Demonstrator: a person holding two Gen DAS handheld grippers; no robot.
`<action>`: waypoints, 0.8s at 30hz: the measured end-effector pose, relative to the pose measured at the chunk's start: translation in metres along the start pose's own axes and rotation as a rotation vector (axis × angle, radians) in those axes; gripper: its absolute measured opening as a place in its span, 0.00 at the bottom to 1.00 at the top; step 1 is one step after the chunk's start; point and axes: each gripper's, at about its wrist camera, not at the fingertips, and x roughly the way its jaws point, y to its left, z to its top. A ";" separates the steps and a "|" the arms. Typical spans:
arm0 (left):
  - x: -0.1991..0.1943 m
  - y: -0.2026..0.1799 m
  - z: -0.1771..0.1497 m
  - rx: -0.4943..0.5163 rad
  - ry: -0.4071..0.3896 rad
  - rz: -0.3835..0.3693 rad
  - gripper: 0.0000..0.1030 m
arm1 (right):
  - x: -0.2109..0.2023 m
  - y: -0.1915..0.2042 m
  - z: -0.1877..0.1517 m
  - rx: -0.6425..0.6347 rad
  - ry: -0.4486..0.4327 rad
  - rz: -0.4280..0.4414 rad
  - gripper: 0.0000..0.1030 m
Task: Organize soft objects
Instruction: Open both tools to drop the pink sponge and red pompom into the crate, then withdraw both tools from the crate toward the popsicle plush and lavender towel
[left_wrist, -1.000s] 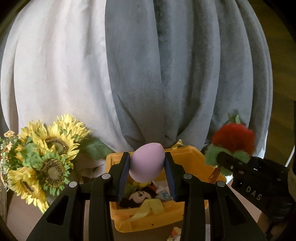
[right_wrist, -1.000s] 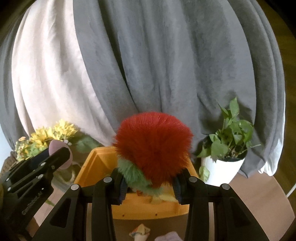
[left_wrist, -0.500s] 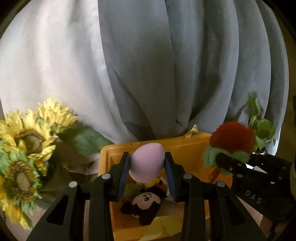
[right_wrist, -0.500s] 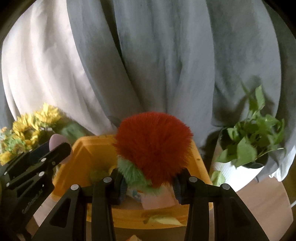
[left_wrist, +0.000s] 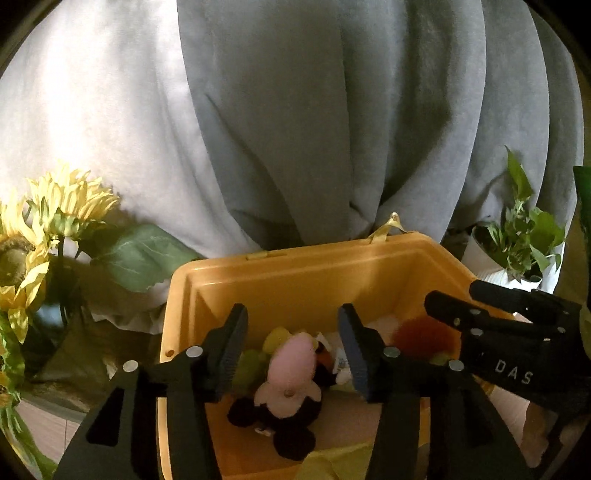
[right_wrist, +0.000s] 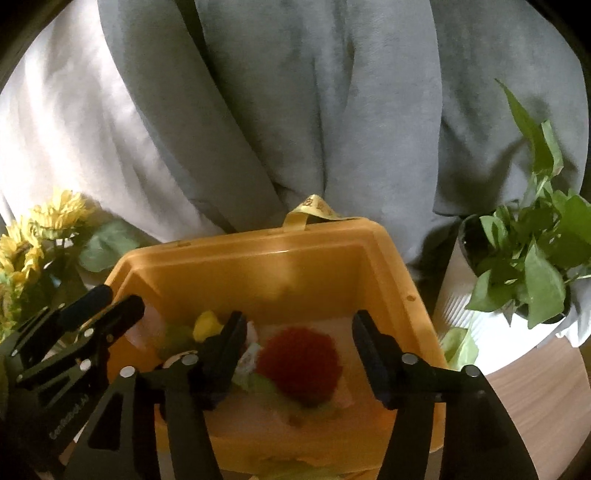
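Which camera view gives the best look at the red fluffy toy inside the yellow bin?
The right wrist view shows it best: the red fluffy toy lies whole in the yellow bin, framed by the open right gripper. In the left wrist view only a dim red patch of it shows, partly behind the right gripper.

The red pompom (right_wrist: 298, 363) is blurred, edges smeared. The pink egg (left_wrist: 292, 359) is soft too, covering part of the mouse plush (left_wrist: 280, 413). The sunflowers (left_wrist: 22, 243) are cut by the left edge, and the bin's (right_wrist: 258, 247) near wall hides behind the fingers (right_wrist: 221, 354).
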 end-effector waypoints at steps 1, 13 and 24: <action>-0.002 0.000 -0.001 0.001 -0.002 0.001 0.55 | -0.001 0.000 0.000 -0.001 -0.003 -0.008 0.61; -0.056 -0.006 -0.004 0.027 -0.089 0.015 0.77 | -0.048 -0.005 -0.011 0.014 -0.077 -0.060 0.67; -0.118 -0.015 -0.012 0.056 -0.173 0.013 0.81 | -0.113 0.002 -0.025 0.021 -0.163 -0.081 0.72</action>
